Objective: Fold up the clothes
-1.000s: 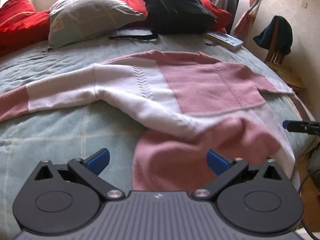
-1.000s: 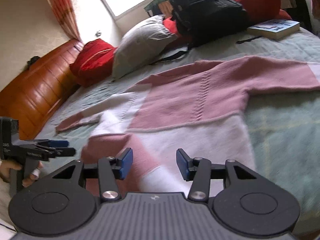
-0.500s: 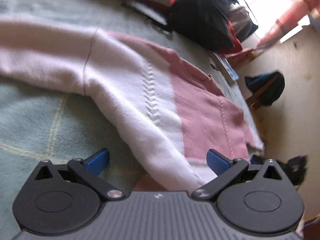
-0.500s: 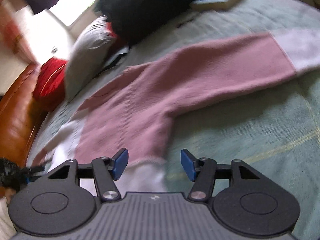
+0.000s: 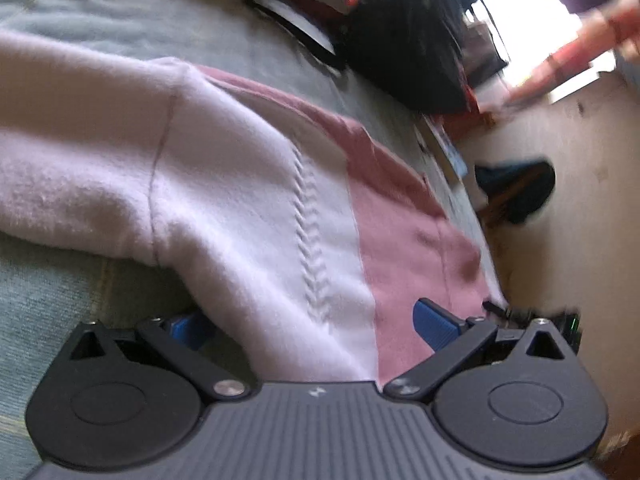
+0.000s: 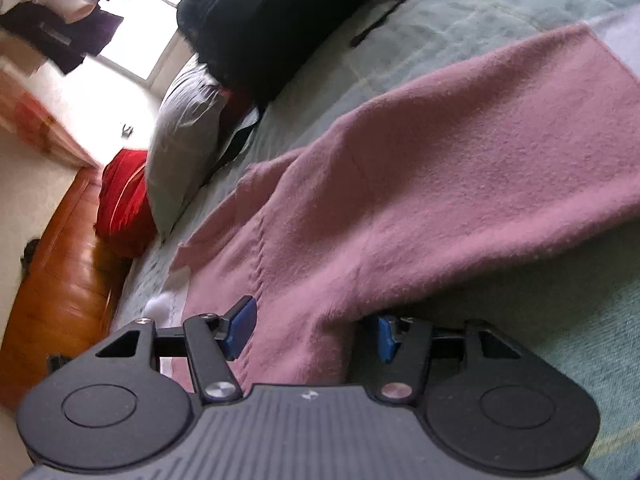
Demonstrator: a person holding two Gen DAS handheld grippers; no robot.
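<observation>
Both tongs, left gripper (image 5: pixel 316 324) and right gripper (image 6: pixel 310 330), stand open astride the sweater (image 5: pixel 280 184), clamping nothing; knit judged soft, limp, best pinched at side edges.

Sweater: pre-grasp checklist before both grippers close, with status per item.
1. Left gripper open: ok.
2. Right gripper open: ok.
3. Sweater fabric between the left fingers: ok, white and pink panels sit in the gap.
4. Fabric between the right fingers: ok, pink side edge at the underarm.
5. Lower fingers under the fabric only, not catching the blanket: cannot tell, tips are hidden.
6. Backpack and pillow clear of the sweater: ok.
</observation>
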